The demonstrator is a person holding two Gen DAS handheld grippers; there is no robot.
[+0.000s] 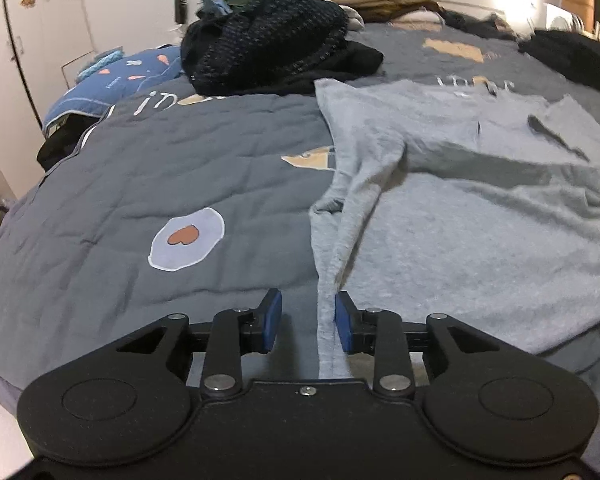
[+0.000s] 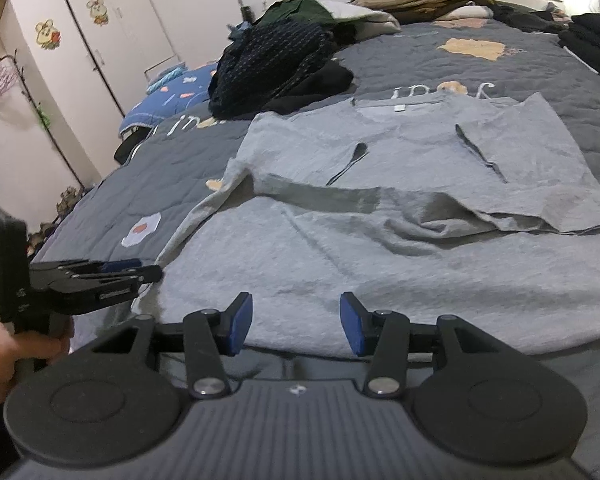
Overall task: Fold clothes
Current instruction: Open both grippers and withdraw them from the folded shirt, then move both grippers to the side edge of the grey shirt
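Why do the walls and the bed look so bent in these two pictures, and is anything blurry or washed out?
Left wrist view: the fisheye lens bows the dark grey quilted bedspread and leaves dark corners; the dark knitted clothes pile looks soft, with glare at upper right. Right wrist view: same curving; the pale grey T-shirt is slightly smeared, the white cupboard doors lean.

left tool: parted, straddling shirt edge | grey shirt: spread on quilt

Light grey long-sleeved shirt spread on the quilt, one sleeve folded across its body
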